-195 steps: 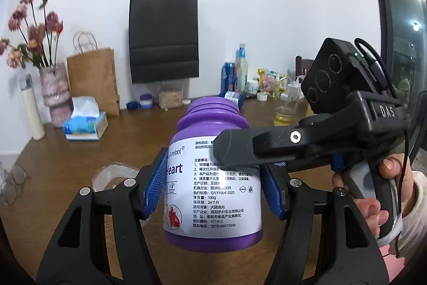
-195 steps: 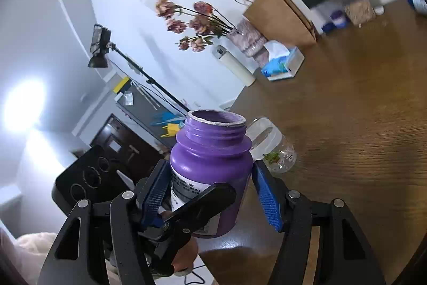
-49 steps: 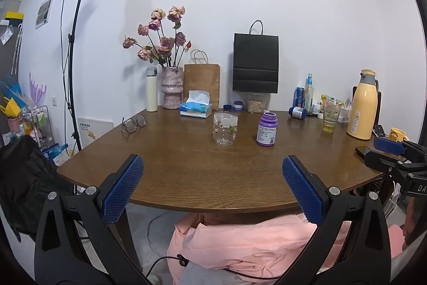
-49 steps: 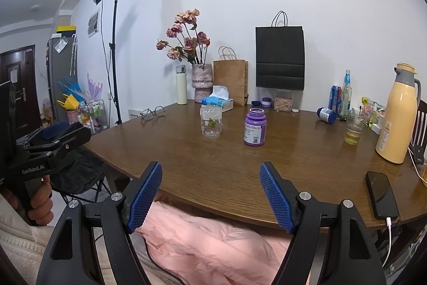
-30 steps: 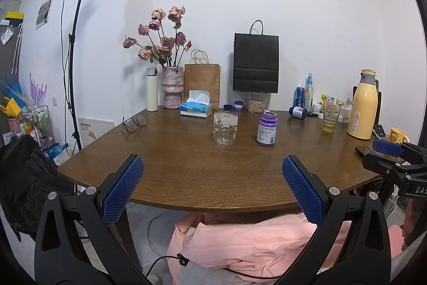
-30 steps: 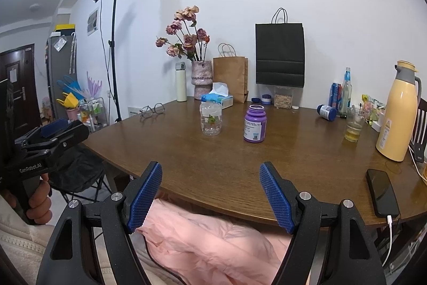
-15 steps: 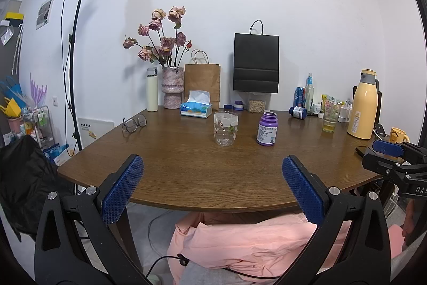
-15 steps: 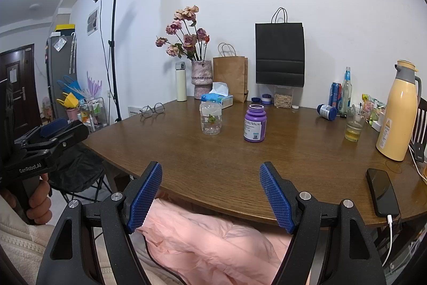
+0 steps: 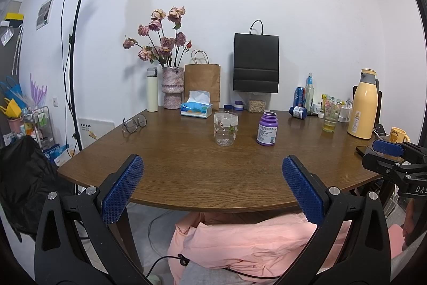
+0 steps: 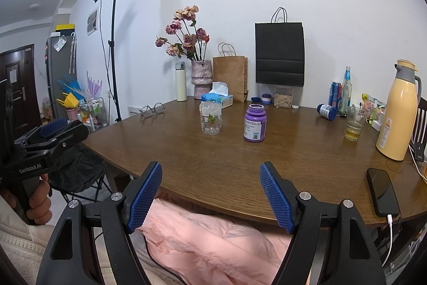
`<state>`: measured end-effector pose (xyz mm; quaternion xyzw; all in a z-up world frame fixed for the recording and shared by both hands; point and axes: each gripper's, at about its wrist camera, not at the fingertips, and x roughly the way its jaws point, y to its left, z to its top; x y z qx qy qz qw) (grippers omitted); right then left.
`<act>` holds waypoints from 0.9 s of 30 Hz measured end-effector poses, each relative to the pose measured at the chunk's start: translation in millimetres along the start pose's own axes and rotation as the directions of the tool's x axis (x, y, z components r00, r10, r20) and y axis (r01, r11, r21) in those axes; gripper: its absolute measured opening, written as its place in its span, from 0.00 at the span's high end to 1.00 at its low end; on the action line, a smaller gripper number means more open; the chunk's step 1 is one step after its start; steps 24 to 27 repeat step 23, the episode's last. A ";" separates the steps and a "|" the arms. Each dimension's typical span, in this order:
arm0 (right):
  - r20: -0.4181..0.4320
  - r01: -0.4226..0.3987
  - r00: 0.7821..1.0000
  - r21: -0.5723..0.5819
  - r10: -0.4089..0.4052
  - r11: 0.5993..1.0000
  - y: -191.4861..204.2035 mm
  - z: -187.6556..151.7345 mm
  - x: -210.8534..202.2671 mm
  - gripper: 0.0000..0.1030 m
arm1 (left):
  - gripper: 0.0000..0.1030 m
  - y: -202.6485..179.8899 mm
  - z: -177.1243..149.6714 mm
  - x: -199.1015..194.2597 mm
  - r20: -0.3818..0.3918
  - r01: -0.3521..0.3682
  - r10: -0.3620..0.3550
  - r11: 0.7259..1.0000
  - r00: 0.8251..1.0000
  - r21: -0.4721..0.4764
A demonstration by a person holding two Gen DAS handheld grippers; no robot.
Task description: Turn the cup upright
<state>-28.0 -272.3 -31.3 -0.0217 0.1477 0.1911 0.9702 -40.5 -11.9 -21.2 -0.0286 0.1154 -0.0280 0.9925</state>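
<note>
A purple bottle with a white label (image 9: 267, 132) (image 10: 254, 127) stands upright, mouth up, near the middle of the brown table (image 9: 202, 172). A clear jar with small prints (image 9: 225, 128) (image 10: 210, 118) stands upright to its left. My left gripper (image 9: 212, 188) is open and empty, held back off the table's near edge. My right gripper (image 10: 210, 192) is open and empty, also back from the near edge. Each gripper shows at the side of the other's view.
At the back stand a flower vase (image 9: 173, 87), white flask, tissue box (image 9: 196, 108), brown and black paper bags. At the right are a yellow thermos (image 10: 399, 114), a glass of liquid (image 10: 353, 126), bottles, and a phone (image 10: 381, 191). Glasses (image 9: 134, 124) lie at the left.
Long ago both grippers held the purple bottle close up. Over the last second nothing has visibly moved; both grippers stay open away from the table.
</note>
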 end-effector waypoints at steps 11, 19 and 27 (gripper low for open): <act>-0.001 -0.001 1.000 0.001 0.001 1.000 -0.2 0.2 -0.2 0.22 | 0.00 1.3 1.1 -1.1 0.001 -0.005 0.005 1.000 1.000 0.000; -0.001 0.000 1.000 0.000 0.000 1.000 -0.1 -0.5 0.6 0.22 | 0.00 3.2 2.1 -1.3 0.006 -0.005 0.005 1.000 1.000 0.002; -0.004 -0.002 1.000 0.001 0.002 1.000 0.8 -2.5 -0.2 0.22 | 0.00 3.8 2.5 -0.4 0.003 -0.007 0.007 1.000 1.000 0.007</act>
